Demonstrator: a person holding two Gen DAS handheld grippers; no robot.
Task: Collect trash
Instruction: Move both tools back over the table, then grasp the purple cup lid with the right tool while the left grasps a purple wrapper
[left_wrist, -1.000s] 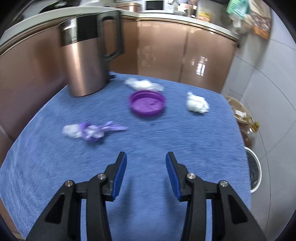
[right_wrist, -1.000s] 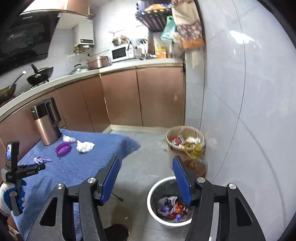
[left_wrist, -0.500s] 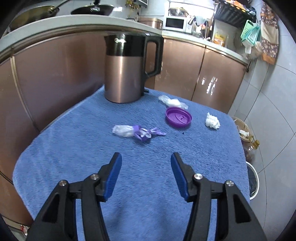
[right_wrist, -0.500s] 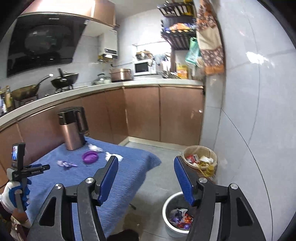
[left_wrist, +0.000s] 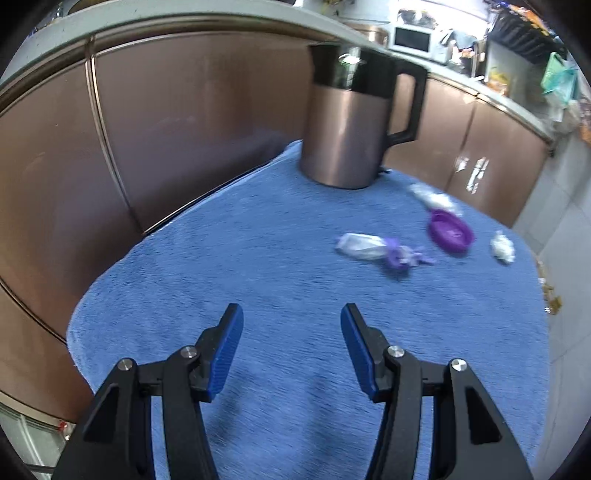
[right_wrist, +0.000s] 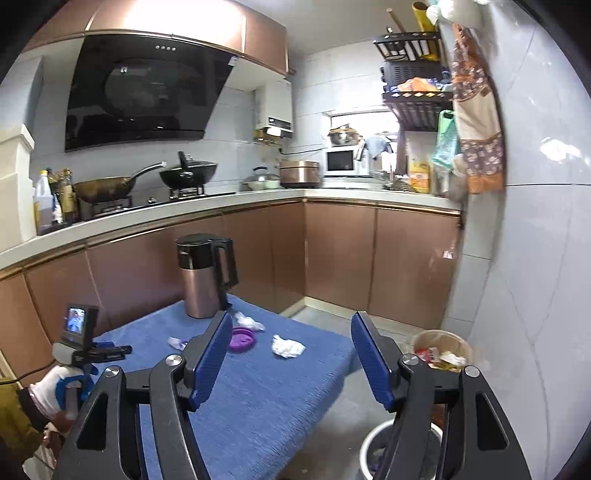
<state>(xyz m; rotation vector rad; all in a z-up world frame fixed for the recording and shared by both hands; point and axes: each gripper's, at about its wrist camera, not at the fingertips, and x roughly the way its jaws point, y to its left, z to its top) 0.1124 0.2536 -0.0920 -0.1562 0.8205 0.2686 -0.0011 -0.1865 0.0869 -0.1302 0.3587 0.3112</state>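
Observation:
Trash lies on a blue cloth-covered table: a clear and purple wrapper, a purple lid, a white crumpled tissue and a white plastic scrap. My left gripper is open and empty over the near part of the table, well short of the wrapper. My right gripper is open and empty, held high beside the table. The lid, tissue and wrapper also show in the right wrist view.
A copper kettle stands at the table's far edge. On the floor to the right are a white trash bin and a wicker basket with wrappers. Brown cabinets run behind.
My left gripper has pulled back and swung left, so the trash sits farther off to the right. My right gripper has risen and tilted up from the bin toward the table and kitchen.

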